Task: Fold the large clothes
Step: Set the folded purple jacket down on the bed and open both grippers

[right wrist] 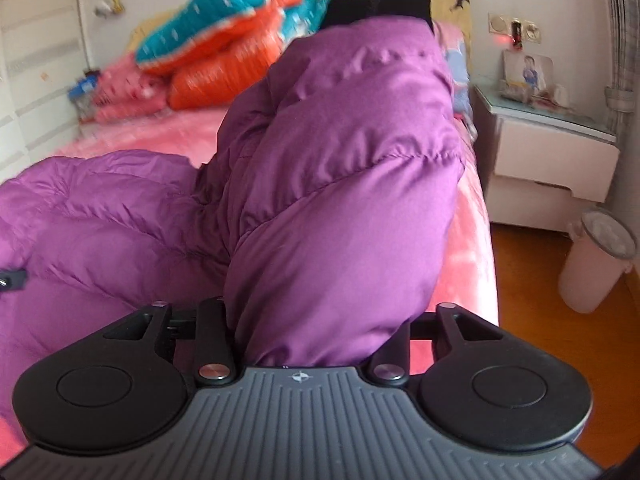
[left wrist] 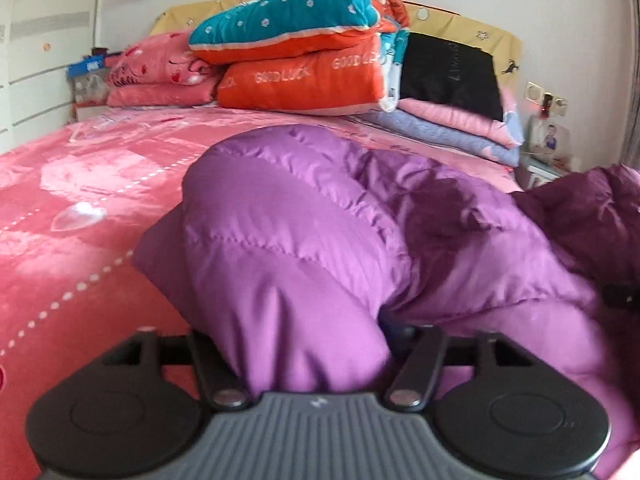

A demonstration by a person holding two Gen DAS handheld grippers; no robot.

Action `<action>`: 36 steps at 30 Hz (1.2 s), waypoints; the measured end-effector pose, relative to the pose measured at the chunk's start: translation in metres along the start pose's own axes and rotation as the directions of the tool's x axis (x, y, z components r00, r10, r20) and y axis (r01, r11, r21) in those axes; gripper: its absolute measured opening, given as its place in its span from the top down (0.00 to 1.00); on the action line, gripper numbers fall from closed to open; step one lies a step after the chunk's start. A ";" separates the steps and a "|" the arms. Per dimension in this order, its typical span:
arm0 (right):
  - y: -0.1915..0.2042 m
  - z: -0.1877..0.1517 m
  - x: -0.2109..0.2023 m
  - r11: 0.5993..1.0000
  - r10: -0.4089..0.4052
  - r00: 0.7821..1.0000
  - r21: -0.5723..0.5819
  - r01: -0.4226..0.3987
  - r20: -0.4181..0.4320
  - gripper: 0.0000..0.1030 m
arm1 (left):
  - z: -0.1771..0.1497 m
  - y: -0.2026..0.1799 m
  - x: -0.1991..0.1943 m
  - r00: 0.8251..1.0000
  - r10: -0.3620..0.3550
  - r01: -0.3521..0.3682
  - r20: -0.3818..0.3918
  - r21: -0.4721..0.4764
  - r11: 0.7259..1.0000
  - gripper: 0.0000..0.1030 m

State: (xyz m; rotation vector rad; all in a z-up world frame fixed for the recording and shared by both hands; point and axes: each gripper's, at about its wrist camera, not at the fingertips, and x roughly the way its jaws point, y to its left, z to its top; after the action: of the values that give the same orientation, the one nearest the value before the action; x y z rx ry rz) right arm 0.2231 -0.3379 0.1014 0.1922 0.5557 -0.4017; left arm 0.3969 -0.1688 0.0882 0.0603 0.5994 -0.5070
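A puffy purple down jacket point(left wrist: 320, 208) lies bunched on the pink bed. In the left wrist view one quilted sleeve point(left wrist: 288, 312) runs back between the jaws of my left gripper point(left wrist: 312, 340). The jaws stand wide, and a dark gap shows beside the right finger point(left wrist: 420, 360). In the right wrist view another padded part of the jacket point(right wrist: 344, 184) rises steeply from my right gripper point(right wrist: 320, 320). It fills the space between both fingers and bulges above them. The fabric hides both grippers' fingertips.
The pink bedspread point(left wrist: 80, 220) stretches left and far. Folded quilts point(left wrist: 304, 48) and pillows are stacked at the headboard, beside folded blankets point(left wrist: 452, 128). Right of the bed stand a white nightstand point(right wrist: 552, 152) and a pale bin point(right wrist: 596, 260) on wooden floor.
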 end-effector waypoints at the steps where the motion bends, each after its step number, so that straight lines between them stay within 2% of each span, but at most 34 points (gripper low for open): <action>1: -0.001 -0.004 0.003 1.000 -0.017 1.000 0.000 0.017 0.000 0.37 | 0.001 0.004 0.000 1.000 0.002 -0.002 -0.002 0.007 1.000 0.22; 2: -0.003 -0.006 0.003 1.000 -0.020 1.000 0.012 0.020 0.000 0.33 | 0.001 0.007 -0.002 1.000 0.019 -0.019 -0.004 0.017 1.000 0.18; 3: -0.006 -0.007 0.003 0.999 -0.028 1.000 0.029 0.028 -0.001 0.23 | 0.001 0.009 -0.005 0.999 0.045 -0.045 -0.003 0.032 0.998 0.11; 4: -0.008 -0.006 0.002 0.998 -0.035 0.999 0.046 0.035 -0.002 0.07 | -0.001 0.011 -0.010 0.998 0.069 -0.069 -0.003 0.042 0.997 0.07; 5: 0.005 -0.001 0.001 0.997 -0.054 0.999 0.055 0.054 0.001 0.00 | -0.001 0.014 -0.011 0.997 0.081 -0.080 -0.007 0.047 0.996 0.06; 9: 0.003 -0.006 -0.020 0.992 -0.108 0.993 0.062 0.106 0.040 0.00 | -0.009 0.030 -0.027 0.991 0.135 -0.135 0.005 0.046 0.990 0.01; 14: -0.023 -0.023 -0.058 0.968 -0.176 0.979 0.197 0.154 0.101 0.00 | -0.028 0.046 -0.063 0.985 0.170 -0.170 0.037 -0.016 0.985 0.01; 17: -0.044 -0.044 -0.093 0.948 -0.229 0.965 0.257 0.190 0.129 0.00 | -0.043 0.038 -0.082 0.982 0.183 -0.182 0.048 -0.020 0.983 0.01; 21: -0.046 -0.079 -0.124 0.935 -0.268 0.953 0.277 0.221 0.144 0.00 | -0.069 0.023 -0.113 0.985 0.162 -0.161 0.061 -0.018 0.987 0.01; 27: -0.037 -0.132 -0.182 0.947 -0.225 0.961 0.268 0.176 0.162 0.00 | -0.107 -0.010 -0.157 0.993 0.095 -0.092 0.064 -0.049 0.995 0.01; 31: -0.013 -0.155 -0.218 0.953 -0.199 0.958 0.266 0.141 0.205 0.00 | -0.129 -0.036 -0.185 0.994 0.077 -0.076 0.083 -0.023 0.997 0.01; 34: 0.001 -0.178 -0.253 0.949 -0.155 0.957 0.305 0.076 0.244 0.00 | -0.143 -0.055 -0.213 0.994 0.065 -0.064 0.086 -0.010 0.998 0.01; 36: 0.009 -0.189 -0.274 0.952 -0.137 0.960 0.300 0.060 0.244 0.00 | -0.152 -0.066 -0.238 0.994 0.047 -0.046 0.103 -0.003 0.999 0.01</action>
State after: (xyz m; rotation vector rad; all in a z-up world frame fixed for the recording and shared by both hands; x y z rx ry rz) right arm -0.0745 -0.1891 0.0938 0.3882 0.2424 -0.5975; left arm 0.1169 -0.0918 0.1002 0.0466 0.4964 -0.4618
